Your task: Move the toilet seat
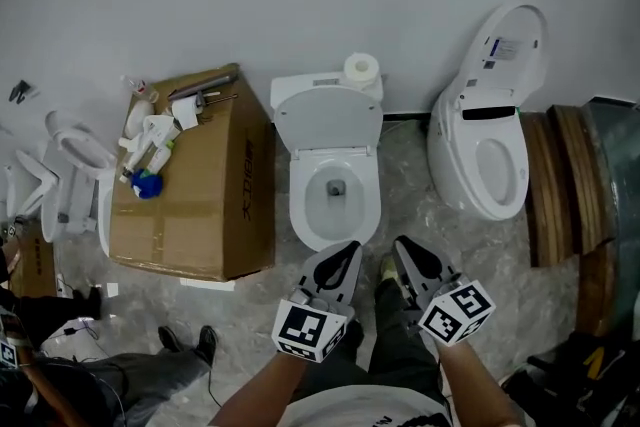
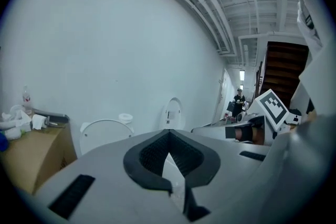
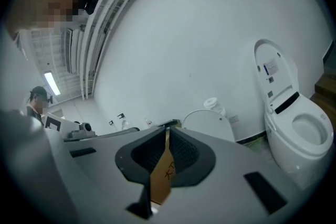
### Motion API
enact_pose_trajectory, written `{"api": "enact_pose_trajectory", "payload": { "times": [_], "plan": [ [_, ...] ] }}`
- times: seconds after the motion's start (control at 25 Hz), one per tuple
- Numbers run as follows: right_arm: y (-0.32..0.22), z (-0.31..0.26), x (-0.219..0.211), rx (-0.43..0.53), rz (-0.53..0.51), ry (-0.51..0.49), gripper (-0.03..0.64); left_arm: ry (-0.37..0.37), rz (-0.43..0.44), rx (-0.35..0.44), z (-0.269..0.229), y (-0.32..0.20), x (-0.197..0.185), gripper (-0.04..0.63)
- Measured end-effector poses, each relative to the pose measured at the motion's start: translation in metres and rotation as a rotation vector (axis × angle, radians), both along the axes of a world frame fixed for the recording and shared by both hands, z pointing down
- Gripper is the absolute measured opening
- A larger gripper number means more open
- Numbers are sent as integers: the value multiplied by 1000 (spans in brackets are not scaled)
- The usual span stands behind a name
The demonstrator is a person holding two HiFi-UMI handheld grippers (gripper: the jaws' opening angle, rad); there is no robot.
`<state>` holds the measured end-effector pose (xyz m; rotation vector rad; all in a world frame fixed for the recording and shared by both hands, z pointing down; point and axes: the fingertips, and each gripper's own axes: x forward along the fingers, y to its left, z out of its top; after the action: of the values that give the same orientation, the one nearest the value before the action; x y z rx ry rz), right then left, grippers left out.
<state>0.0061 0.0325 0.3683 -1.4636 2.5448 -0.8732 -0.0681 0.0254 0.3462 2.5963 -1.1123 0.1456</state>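
Toilet seat [image 1: 303, 200] lies flat on the middle toilet bowl [image 1: 336, 239], at 12 o'clock from the left claw [image 1: 349, 249] and right claw [image 1: 403, 246], both pressed together and empty.

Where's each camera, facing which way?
Head view: on the head, steeply down at the middle toilet; left claw, right claw, forearms show.
Left gripper view: on left claw, toward the wall; its shut jaws, the right claw show.
Right gripper view: on right claw, toward wall and right toilet; its shut jaws show.
Both gripper views share the middle toilet's lid.
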Motion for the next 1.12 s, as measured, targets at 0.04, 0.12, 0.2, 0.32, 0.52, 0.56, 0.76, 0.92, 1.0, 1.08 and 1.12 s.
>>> {"api": "enact_pose_trajectory", "payload": {
  "times": [0.04, 0.12, 0.2, 0.32, 0.52, 0.56, 0.76, 0.92, 1.0, 1.08, 1.12],
  "plan": [
    [-8, 13, 2, -17, -5, -2, 12, -3, -1, -4, 9, -9, 2, 8],
    [-24, 37, 7, -52, -20, 3, 12, -11, -3, -9, 25, -26, 10, 8],
    [-38, 59, 12, -89, -38, 1, 12, -16, -6, -12, 37, -41, 17, 8],
    [-62, 92, 17, -143, -72, 1, 12, -26, -28, -60, 60, -65, 27, 8],
    [-94, 162, 27, -259, -121, 4, 14, -42, -70, -113, 101, -108, 43, 8],
    [-96, 177, 28, -286, -126, 0, 14, -44, -73, -116, 107, -115, 46, 8],
    [-98, 263, 38, -417, -105, -44, 20, -40, -77, -142, 148, -134, 55, 8],
    [-93, 348, 43, -510, -56, -110, 60, -48, -59, -159, 211, -126, 58, 8],
    [-92, 392, 47, -546, -35, -120, 73, -49, -60, -183, 245, -120, 57, 8],
    [-94, 432, 52, -577, -16, -120, 78, -55, -62, -194, 275, -115, 55, 8],
    [-94, 450, 54, -590, -6, -118, 79, -63, -59, -201, 289, -112, 55, 8]
  ]
}}
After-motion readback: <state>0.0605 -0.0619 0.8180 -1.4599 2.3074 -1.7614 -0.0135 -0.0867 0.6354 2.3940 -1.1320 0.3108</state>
